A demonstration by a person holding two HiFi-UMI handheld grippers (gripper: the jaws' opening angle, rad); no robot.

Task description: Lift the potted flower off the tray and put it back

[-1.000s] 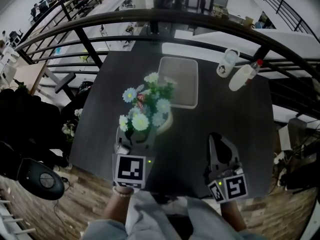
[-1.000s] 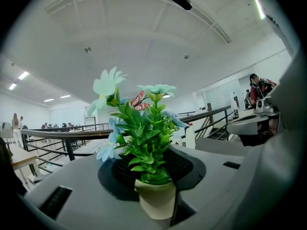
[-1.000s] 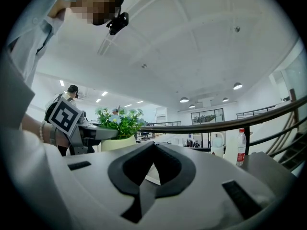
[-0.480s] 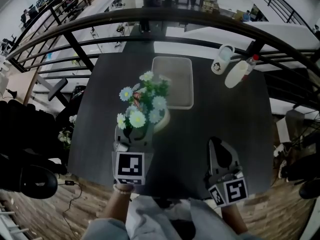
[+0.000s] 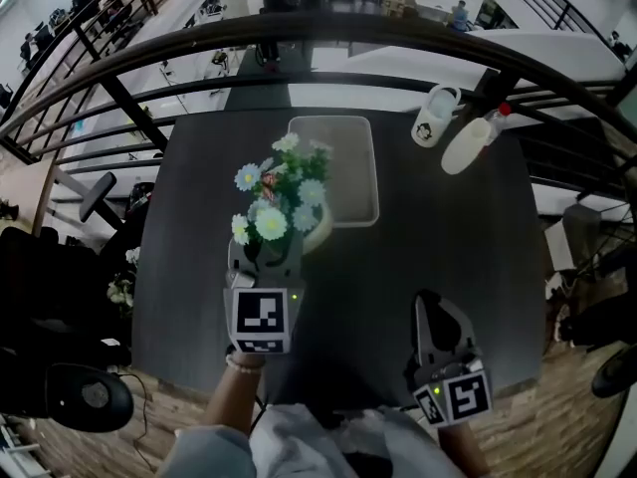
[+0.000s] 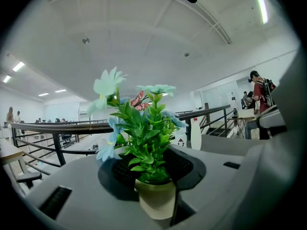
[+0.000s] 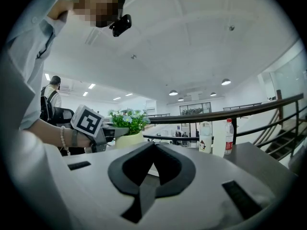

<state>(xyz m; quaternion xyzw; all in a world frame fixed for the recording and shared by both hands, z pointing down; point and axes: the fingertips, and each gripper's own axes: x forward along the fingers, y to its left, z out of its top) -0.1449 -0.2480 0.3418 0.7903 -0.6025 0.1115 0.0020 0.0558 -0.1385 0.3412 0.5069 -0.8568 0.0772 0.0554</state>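
Observation:
The potted flower (image 5: 273, 213), pale blue blooms over green leaves in a cream pot (image 6: 154, 201), is in my left gripper (image 5: 263, 265), which is shut on the pot. It hangs over the dark table (image 5: 199, 287) beside the near left corner of the grey tray (image 5: 343, 167). Whether the pot touches the table I cannot tell. In the left gripper view the black pads (image 6: 191, 169) hug the pot's rim. My right gripper (image 5: 432, 305) hovers near the table's front right, shut with nothing in it. The right gripper view shows the pot (image 7: 128, 139) to its left.
A white bottle with a red cap (image 5: 466, 145) and a white cup (image 5: 434, 127) stand at the table's far right corner. A dark railing (image 5: 318, 43) curves just behind the table. A person's sleeve (image 7: 38, 56) fills the left of the right gripper view.
My left gripper has carried the potted flower a little farther from me and lower, towards the tray. The right gripper has hardly moved.

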